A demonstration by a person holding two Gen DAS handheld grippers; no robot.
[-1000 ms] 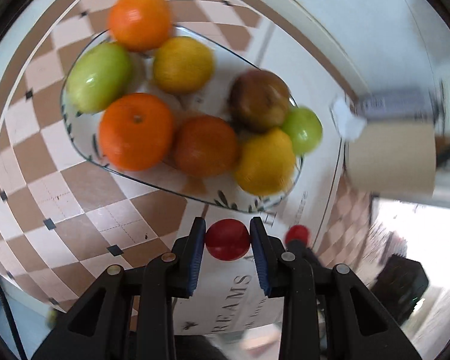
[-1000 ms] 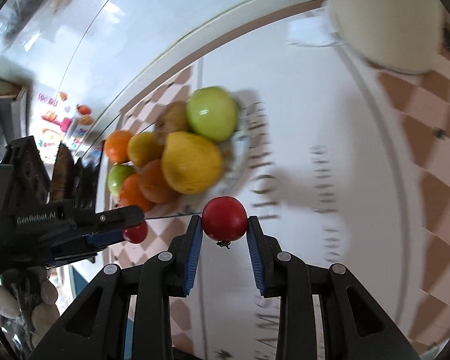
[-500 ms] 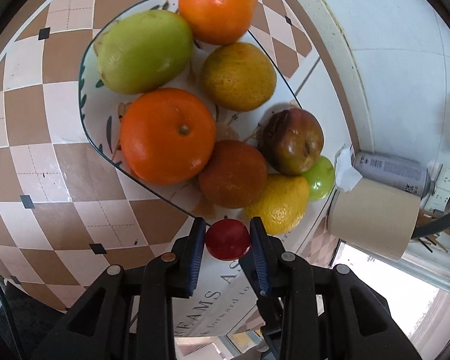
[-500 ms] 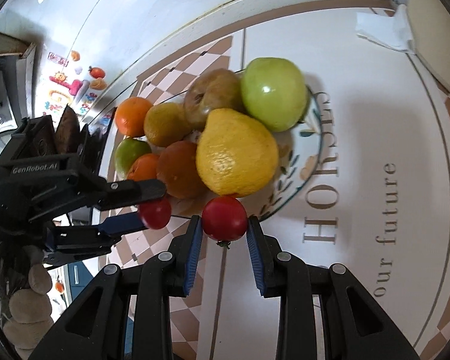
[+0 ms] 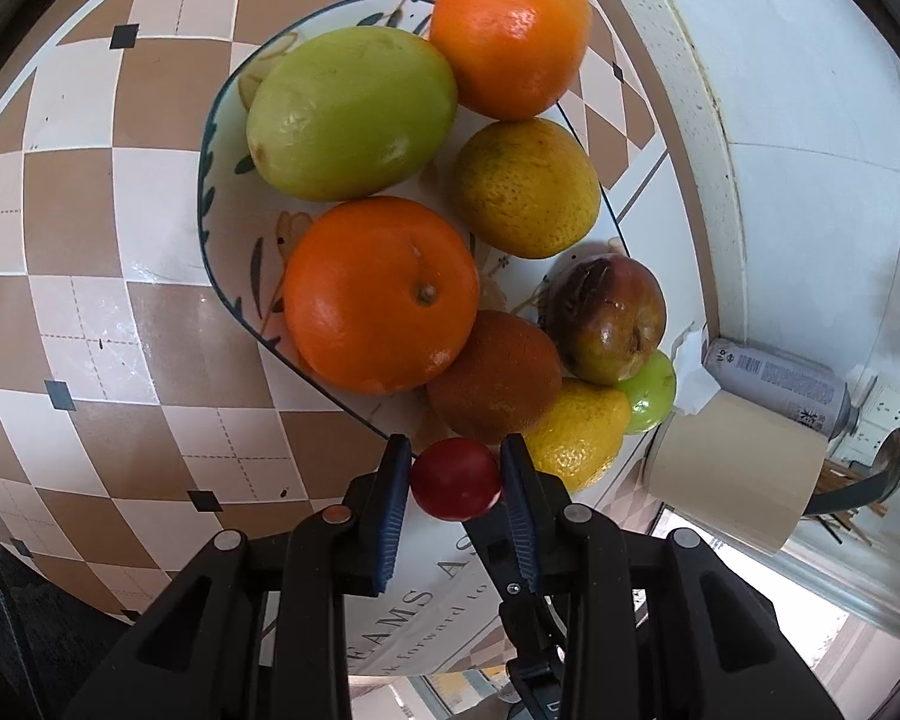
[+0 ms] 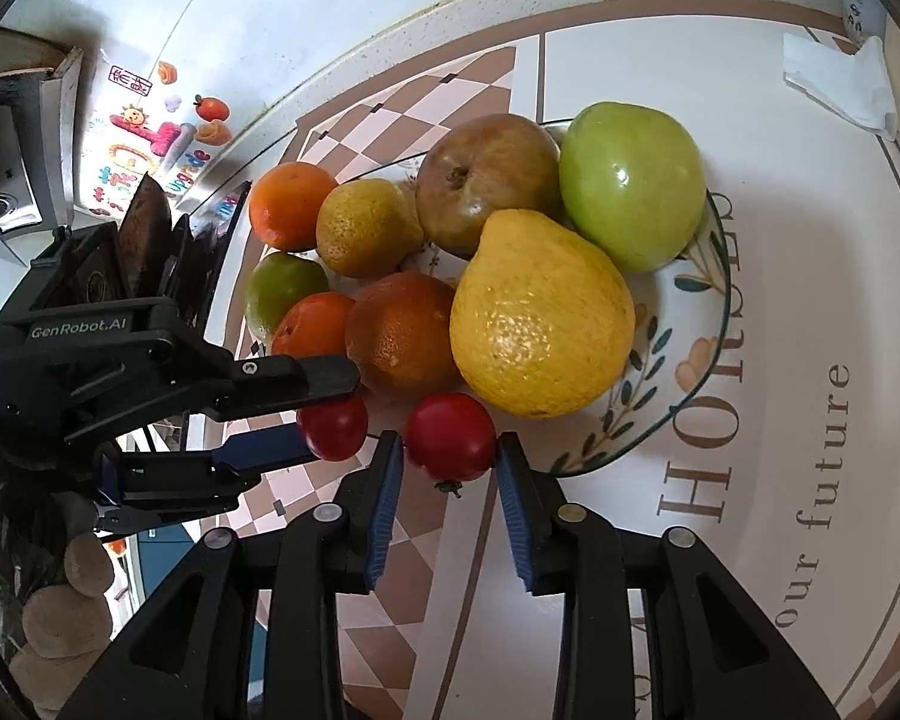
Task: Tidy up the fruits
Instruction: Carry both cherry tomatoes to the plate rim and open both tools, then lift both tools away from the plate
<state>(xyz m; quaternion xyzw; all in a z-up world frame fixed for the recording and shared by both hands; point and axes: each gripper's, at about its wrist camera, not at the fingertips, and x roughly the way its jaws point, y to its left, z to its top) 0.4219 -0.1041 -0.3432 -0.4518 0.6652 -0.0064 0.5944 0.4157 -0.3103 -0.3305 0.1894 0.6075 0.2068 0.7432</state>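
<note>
A floral plate [image 5: 213, 204] [image 6: 699, 312] holds several fruits: oranges [image 5: 381, 294], a green mango [image 5: 351, 114], a yellow lemon [image 6: 537, 312], a green apple [image 6: 633, 186] and a brownish apple [image 6: 486, 180]. My left gripper [image 5: 455, 471] is shut on a small red tomato [image 5: 456, 478] at the plate's near rim; it also shows in the right wrist view [image 6: 324, 402] with its tomato [image 6: 333, 427]. My right gripper [image 6: 449, 447] is shut on a second red tomato [image 6: 450, 437], just in front of the lemon.
The plate sits on a checkered brown and white tablecloth [image 5: 90, 312] with printed words. A paper roll [image 5: 738, 474], a spray can [image 5: 777, 375] and a crumpled tissue [image 6: 840, 81] lie by the white wall [image 5: 810, 150]. A dark knife block [image 6: 144, 228] stands behind the left gripper.
Both grippers have moved closer to the plate, each still holding its tomato. The fruits now fill more of both views and the two tomatoes are close together at the plate's edge.
</note>
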